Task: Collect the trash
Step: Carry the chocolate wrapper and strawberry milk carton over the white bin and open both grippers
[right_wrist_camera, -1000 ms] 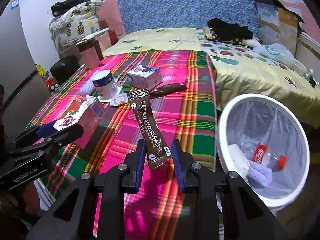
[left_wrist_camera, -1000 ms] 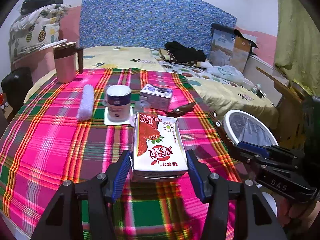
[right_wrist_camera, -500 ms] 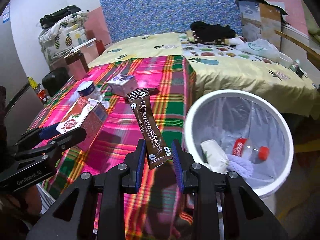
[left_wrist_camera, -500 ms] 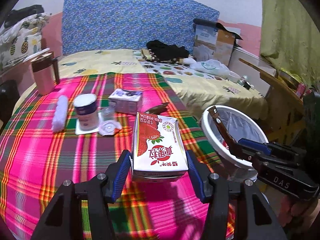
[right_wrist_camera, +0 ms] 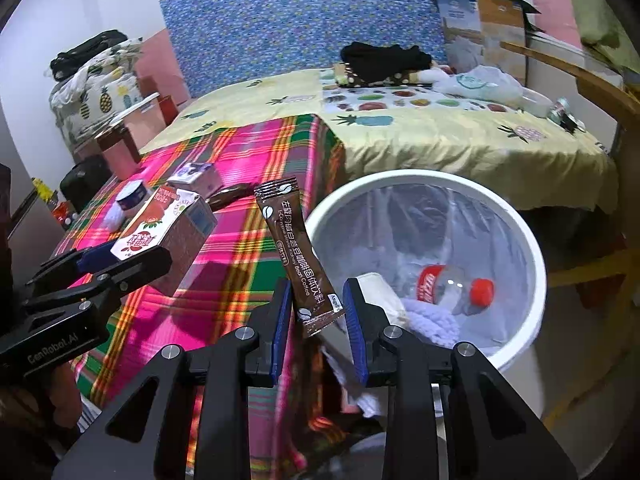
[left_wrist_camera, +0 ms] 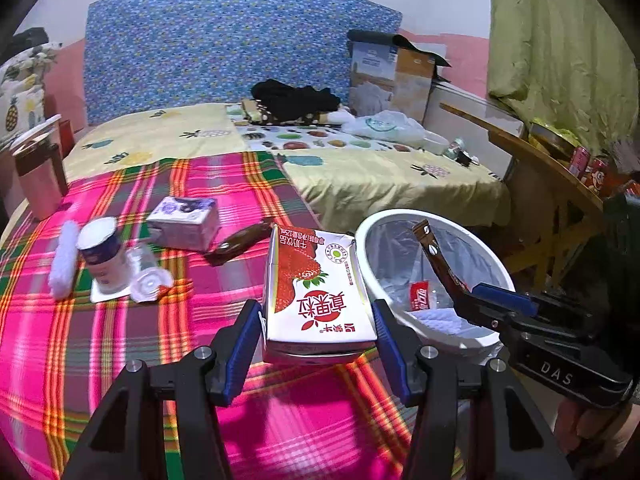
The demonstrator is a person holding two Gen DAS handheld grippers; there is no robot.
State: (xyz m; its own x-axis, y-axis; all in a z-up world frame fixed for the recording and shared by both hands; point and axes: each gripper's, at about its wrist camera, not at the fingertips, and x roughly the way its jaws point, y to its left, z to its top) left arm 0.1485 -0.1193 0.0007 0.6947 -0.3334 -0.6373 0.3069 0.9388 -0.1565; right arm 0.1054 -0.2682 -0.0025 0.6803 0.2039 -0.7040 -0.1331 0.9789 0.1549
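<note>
Jaws of the left gripper (left_wrist_camera: 318, 334) pinch a strawberry milk carton (left_wrist_camera: 318, 294), white and red, above the plaid surface (left_wrist_camera: 100, 340). The right gripper (right_wrist_camera: 316, 312) pinches a brown sachet (right_wrist_camera: 298, 254) reading "Kidney Bean Coffee" beside the round white bin (right_wrist_camera: 520, 240). Inside lie a clear bottle (right_wrist_camera: 448, 282) with red cap and crumpled paper.

Left gripper (left_wrist_camera: 318, 332): we clamp its blue pads against something held, tilted downward.
Right gripper (right_wrist_camera: 316, 312): we pinch narrowly, angled down.

Two grippers (left_wrist_camera: 318, 334) (right_wrist_camera: 316, 320), two drink cartons (left_wrist_camera: 318, 292) (left_wrist_camera: 184, 222), two brown sachets (right_wrist_camera: 300, 256) (left_wrist_camera: 238, 240), one white bin (right_wrist_camera: 516, 216), one yogurt cup (left_wrist_camera: 102, 252), one bottle (right_wrist_camera: 452, 284).
</note>
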